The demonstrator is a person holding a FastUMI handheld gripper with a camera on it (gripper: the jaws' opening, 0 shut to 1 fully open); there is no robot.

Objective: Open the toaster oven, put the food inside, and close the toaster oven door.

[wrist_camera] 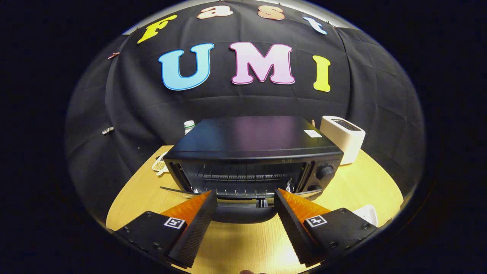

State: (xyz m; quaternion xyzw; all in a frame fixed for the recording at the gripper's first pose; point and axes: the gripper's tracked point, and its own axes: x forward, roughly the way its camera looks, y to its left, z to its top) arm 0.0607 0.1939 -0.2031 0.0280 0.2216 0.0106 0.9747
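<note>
Oven (254, 152) judged heavy and stiff, unlikely to shift under a light push; door (243, 211) hinged at the bottom, looked already dropped open toward the tongs, so likely to swing freely and need support on closing. Best hold judged to be the dark rounded handle (243, 216) along the door's front edge, between and just beyond the tips; smooth, possibly slippery, so a pinch from above and below advised over a push. Glass in the door presumed, hence gentle handling. Tongs (245, 198) apart, fingers wide, clamped on nothing, tips level with the door's edge on either side of the handle. Oven seen as a low dark box with glossy flat top, small pale label near the right rear corner, wire rack (243, 177) inside the open cavity, knobs (325, 172) stacked on the right. Stood mid-bench (357, 186), pale wood, close ahead of the tongs. Pale toaster (342, 137) just behind to the right, white bottle (189, 125) behind left, small patterned item (159, 165) at left rear. Food not identified; white object (367, 214) beside the right finger too cut off to tell.
</note>
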